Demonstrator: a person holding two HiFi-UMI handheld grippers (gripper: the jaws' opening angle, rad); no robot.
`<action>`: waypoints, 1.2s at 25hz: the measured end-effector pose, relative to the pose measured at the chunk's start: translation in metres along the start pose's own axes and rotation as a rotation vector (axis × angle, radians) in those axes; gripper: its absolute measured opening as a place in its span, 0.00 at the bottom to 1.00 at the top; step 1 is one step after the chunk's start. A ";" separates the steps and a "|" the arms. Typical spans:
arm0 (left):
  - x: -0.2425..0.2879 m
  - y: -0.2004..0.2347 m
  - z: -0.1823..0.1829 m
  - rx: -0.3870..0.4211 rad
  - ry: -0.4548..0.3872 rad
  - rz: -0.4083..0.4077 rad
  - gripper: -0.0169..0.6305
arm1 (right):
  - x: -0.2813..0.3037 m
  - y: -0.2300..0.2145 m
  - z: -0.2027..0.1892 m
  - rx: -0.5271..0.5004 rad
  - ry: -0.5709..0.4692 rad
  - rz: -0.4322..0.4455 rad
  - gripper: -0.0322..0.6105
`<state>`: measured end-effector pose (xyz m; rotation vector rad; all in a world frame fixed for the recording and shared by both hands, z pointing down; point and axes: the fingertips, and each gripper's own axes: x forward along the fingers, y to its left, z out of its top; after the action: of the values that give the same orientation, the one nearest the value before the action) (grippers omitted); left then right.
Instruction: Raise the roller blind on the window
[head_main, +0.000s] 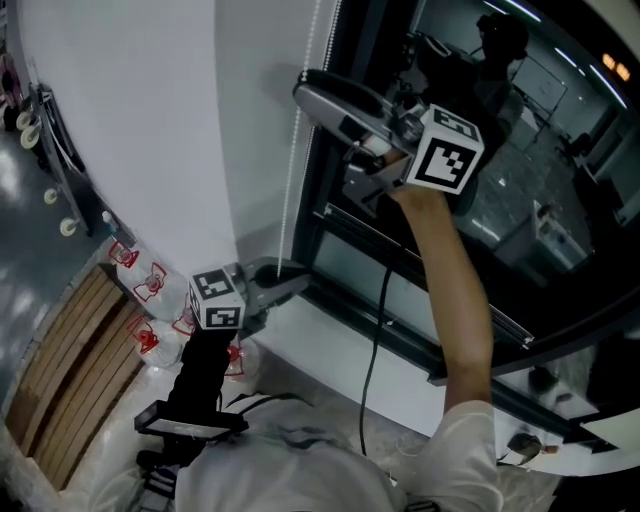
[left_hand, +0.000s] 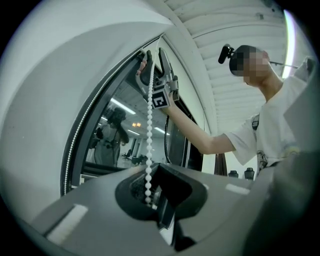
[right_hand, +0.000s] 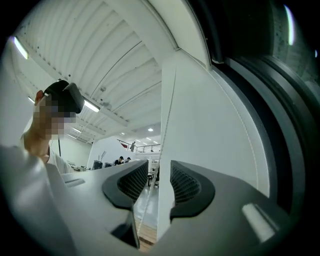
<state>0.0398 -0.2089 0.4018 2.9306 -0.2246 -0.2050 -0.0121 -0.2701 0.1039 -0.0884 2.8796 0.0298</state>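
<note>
A white roller blind (head_main: 150, 130) hangs left of the dark window frame (head_main: 330, 200). Its white bead chain (head_main: 293, 180) runs down along the blind's edge. My left gripper (head_main: 298, 280) is low at sill height, shut on the bead chain (left_hand: 149, 135), which drops straight between its pads (left_hand: 150, 192). My right gripper (head_main: 305, 90) is raised high on the same chain, also visible in the left gripper view (left_hand: 150, 62). In the right gripper view its jaws (right_hand: 159, 182) stand open, the thin chain (right_hand: 145, 206) passing through the gap untouched, beside the blind (right_hand: 210, 130).
Several water bottles with red labels (head_main: 150, 285) stand on the floor below the blind, next to wooden slats (head_main: 70, 370). A white sill (head_main: 330, 340) runs under the window. A black cable (head_main: 378, 330) hangs from my right gripper. The chain's second run (left_hand: 75, 145) follows the frame.
</note>
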 end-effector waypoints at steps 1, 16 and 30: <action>-0.001 0.001 0.000 0.001 0.000 0.002 0.02 | 0.002 -0.001 0.009 -0.015 -0.002 0.000 0.26; -0.006 0.005 0.001 -0.002 -0.006 0.021 0.02 | 0.028 -0.002 0.049 -0.024 0.034 0.008 0.06; -0.005 0.006 0.004 -0.009 -0.008 0.021 0.02 | 0.017 0.010 -0.020 0.032 0.157 0.018 0.06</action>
<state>0.0332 -0.2142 0.4002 2.9177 -0.2546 -0.2148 -0.0346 -0.2615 0.1191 -0.0618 3.0370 -0.0202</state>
